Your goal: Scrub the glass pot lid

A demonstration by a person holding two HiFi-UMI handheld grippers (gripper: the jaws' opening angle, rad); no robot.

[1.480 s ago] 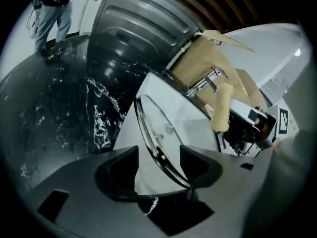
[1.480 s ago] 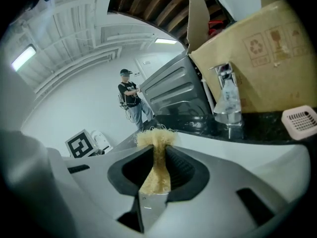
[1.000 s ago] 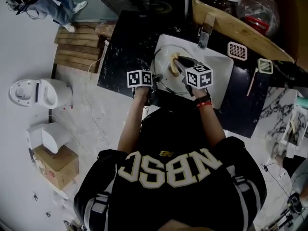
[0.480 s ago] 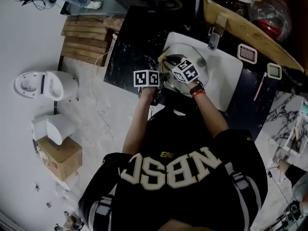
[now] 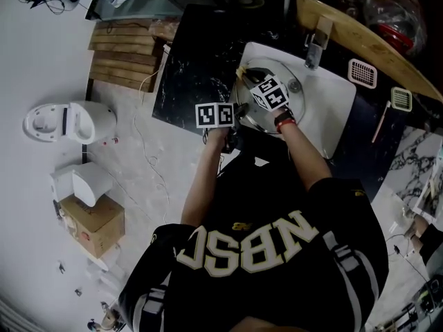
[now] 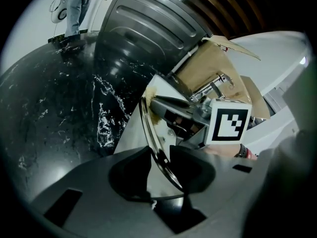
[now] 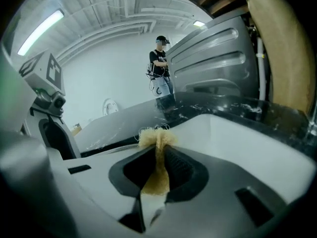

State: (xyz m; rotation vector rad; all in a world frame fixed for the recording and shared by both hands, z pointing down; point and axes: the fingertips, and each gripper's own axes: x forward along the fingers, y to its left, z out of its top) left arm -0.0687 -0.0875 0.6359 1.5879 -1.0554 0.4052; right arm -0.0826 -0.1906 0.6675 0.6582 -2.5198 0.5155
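Note:
The glass pot lid [image 5: 271, 113] stands tilted on edge in the white sink [image 5: 332, 109]. At its near left edge, my left gripper [image 5: 230, 124] is shut on it. In the left gripper view the lid's metal rim [image 6: 151, 133] runs between the two pads of the left gripper [image 6: 161, 155]. My right gripper [image 5: 249, 78] reaches over the lid from the right, shut on a yellow sponge [image 5: 241, 71]. The sponge sits at the lid's upper left edge. In the right gripper view the sponge [image 7: 158, 155] is squeezed between the jaws of the right gripper [image 7: 159, 150] and frays out past the tips.
A faucet [image 5: 317, 40] stands at the back of the sink. Black marble counter [image 5: 194, 54] lies on the left. A cardboard box [image 5: 360, 26] and two white grid brushes [image 5: 362, 73] are at the back right. A ridged metal panel [image 6: 143, 29] rises behind. A person [image 7: 161, 68] stands far off.
My right gripper has moved left across the lid with the sponge, dropped lower and rolled. The left gripper has stayed in place on the rim.

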